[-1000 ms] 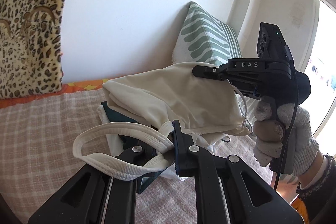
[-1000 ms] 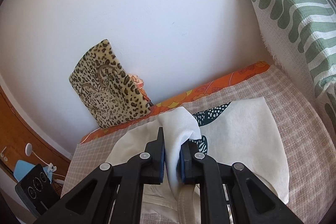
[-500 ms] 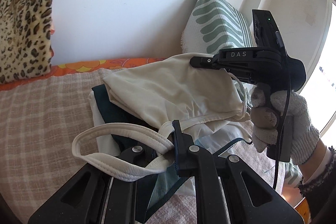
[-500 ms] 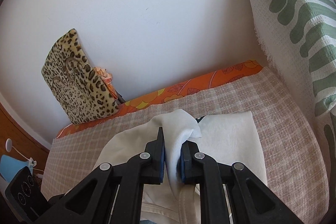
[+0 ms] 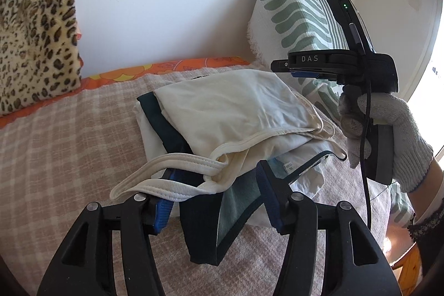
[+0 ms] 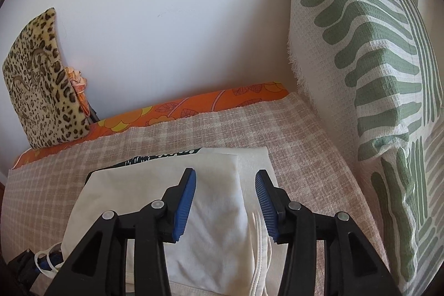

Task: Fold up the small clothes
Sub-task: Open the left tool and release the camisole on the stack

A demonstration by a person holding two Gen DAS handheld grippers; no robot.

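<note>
Cream cotton garment (image 5: 236, 113) folded, ribbed strap perhaps touching left gripper (image 5: 215, 197), right gripper (image 6: 224, 201), both spread wide.

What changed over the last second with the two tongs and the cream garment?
Both tongs let go. The right tongs opened and the cream garment dropped flat onto the folded pile; the left tongs opened too, its strap now lying loose over one finger. The leopard cushion, green-patterned pillow and checked cover stayed put.

left wrist view looks close over the clothes (image 5: 222, 113) toward the green pillow (image 5: 299, 15); right wrist view faces the wall, sharing clothes and pillow.
</note>
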